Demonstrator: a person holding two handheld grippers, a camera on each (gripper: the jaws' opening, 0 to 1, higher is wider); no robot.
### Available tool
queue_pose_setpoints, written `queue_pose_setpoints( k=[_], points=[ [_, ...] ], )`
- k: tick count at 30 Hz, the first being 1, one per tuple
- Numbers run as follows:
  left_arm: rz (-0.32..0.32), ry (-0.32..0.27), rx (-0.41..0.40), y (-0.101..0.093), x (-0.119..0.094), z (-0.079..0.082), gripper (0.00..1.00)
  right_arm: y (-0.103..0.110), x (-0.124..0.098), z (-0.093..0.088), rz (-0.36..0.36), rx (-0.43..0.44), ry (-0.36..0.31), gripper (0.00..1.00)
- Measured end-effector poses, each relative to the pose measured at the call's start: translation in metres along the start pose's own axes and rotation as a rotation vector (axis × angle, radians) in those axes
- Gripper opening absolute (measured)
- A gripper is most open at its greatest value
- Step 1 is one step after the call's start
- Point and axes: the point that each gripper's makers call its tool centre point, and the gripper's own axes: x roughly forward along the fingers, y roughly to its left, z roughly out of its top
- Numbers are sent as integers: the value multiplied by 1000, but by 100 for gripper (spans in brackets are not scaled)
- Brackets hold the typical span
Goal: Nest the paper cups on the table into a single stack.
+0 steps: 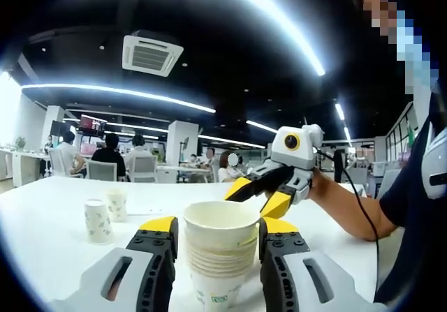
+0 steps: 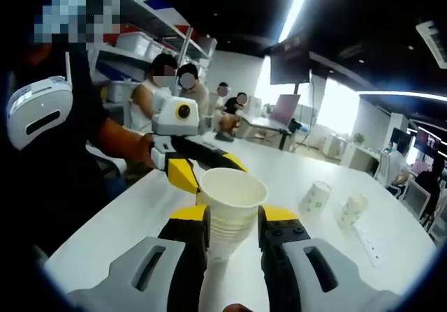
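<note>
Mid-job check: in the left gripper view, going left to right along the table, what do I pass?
First loose cup → second loose cup, just behind it → cup stack in the left claw → right claw → the person's forearm.

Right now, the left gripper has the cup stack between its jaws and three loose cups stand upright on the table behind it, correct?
Not quite. The left gripper view shows two loose cups, not three: one and another. The stack does sit between the left gripper's jaws.
</note>
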Motion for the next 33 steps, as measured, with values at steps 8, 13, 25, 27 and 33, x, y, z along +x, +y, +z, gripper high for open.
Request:
queue_pose_setpoints(
  k=[8,13,25,27,33],
  points=[
    [1,20,4,2,-4,-6,49,0,0,-1,1,1,8,30],
    [6,30,1,6,-6,-10,49,0,0,-6,3,-2,26,30],
    [-7,60,-4,4,-5,-20,49,7,4,-16,37,-2,59,37],
    [-7,63,0,3,-5,-20,49,7,5,-18,36,-1,67,38],
    [-3,73,4,3,-5,-23,49,7,9,-26,39,12,91,38]
  ],
)
